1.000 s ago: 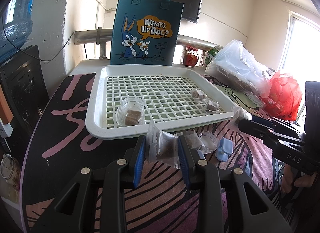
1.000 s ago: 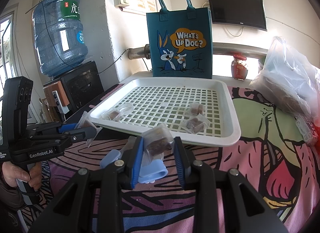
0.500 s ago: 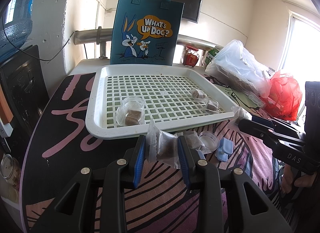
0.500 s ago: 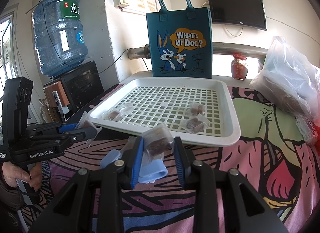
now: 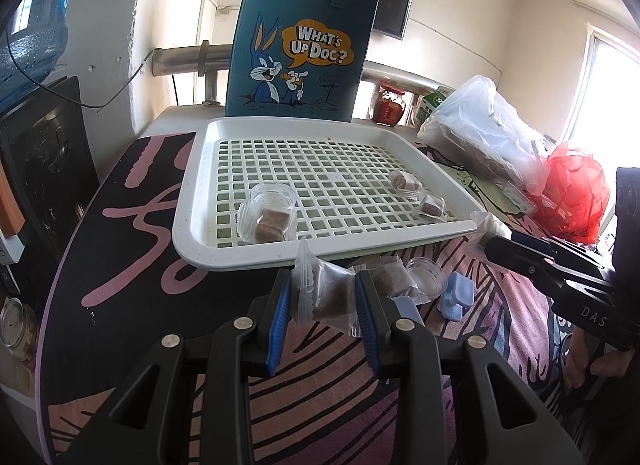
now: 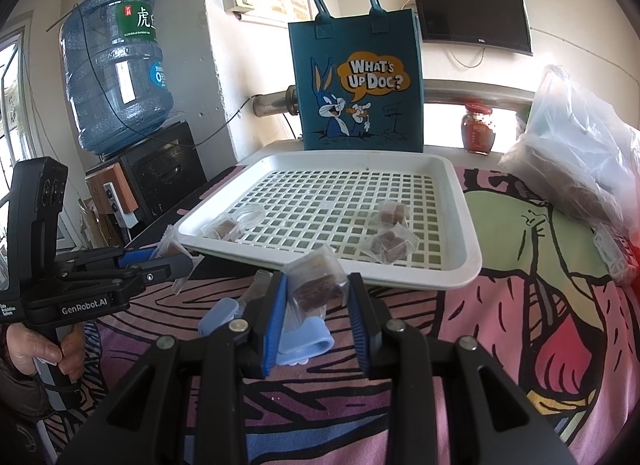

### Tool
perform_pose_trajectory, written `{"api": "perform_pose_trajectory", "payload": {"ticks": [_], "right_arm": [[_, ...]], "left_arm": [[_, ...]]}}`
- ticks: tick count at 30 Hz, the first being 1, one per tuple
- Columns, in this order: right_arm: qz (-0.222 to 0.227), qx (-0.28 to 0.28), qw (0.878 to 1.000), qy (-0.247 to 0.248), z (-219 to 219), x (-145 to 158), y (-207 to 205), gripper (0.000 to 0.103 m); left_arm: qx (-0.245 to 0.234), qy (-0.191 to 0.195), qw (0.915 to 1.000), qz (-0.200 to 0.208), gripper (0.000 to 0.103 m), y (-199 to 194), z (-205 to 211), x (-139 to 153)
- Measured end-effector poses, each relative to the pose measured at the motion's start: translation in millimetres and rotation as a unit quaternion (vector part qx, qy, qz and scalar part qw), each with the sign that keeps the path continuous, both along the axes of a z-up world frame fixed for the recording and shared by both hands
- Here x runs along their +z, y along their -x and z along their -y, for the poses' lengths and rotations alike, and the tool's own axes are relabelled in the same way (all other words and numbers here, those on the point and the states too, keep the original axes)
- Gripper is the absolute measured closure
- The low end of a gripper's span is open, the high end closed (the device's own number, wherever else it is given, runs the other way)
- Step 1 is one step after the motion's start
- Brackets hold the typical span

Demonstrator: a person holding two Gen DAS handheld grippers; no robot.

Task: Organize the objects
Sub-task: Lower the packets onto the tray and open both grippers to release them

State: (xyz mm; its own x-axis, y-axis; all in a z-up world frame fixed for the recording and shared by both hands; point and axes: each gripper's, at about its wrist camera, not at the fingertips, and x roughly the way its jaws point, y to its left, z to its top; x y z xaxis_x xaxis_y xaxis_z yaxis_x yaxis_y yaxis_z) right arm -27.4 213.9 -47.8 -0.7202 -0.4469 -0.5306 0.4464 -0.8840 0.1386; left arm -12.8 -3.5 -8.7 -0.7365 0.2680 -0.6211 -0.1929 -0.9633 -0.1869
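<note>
My left gripper (image 5: pixel 322 297) is shut on a clear packet with a brown cube (image 5: pixel 326 295), just in front of the white grid tray (image 5: pixel 192 225). My right gripper (image 6: pixel 316 293) is shut on another clear packet with a brown cube (image 6: pixel 316 287), also at the tray's front edge. In the tray lie a clear jar with a cube (image 5: pixel 270 217) on its side and two wrapped cubes (image 5: pixel 406 183) (image 5: pixel 432 205). Each gripper shows in the other's view: the right one (image 5: pixel 490 235), the left one (image 6: pixel 176 257).
On the patterned cloth before the tray lie another wrapped cube (image 5: pixel 386 281), an empty clear jar (image 5: pixel 426 275) and blue lids (image 5: pixel 458 297) (image 6: pixel 304 341). A teal Bugs Bunny bag (image 5: pixel 300 53) stands behind the tray. Plastic bags (image 5: pixel 480 133) and a red bag (image 5: pixel 576 193) sit right.
</note>
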Motion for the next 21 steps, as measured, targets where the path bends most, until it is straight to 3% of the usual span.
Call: {"api": "perform_pose_trajectory", "payload": {"ticks": [6, 14, 21], "right_arm": [[0.019, 0.001, 1.000, 0.008, -4.0, 4.1, 6.6, 0.074], [-0.003, -0.011, 0.999, 0.044, -30.1, 54.5, 49.9, 0.074], [0.054, -0.020, 0.998, 0.036, -8.7, 39.0, 118.5, 0.074]], "left_arm": [[-0.010, -0.009, 0.9993, 0.036, 0.072, 10.3, 6.5, 2.6], [0.001, 0.015, 0.9999, -0.001, 0.072, 53.8, 22.4, 47.4], [0.051, -0.006, 0.9974, 0.050, 0.072, 126.3, 35.7, 21.9]]}}
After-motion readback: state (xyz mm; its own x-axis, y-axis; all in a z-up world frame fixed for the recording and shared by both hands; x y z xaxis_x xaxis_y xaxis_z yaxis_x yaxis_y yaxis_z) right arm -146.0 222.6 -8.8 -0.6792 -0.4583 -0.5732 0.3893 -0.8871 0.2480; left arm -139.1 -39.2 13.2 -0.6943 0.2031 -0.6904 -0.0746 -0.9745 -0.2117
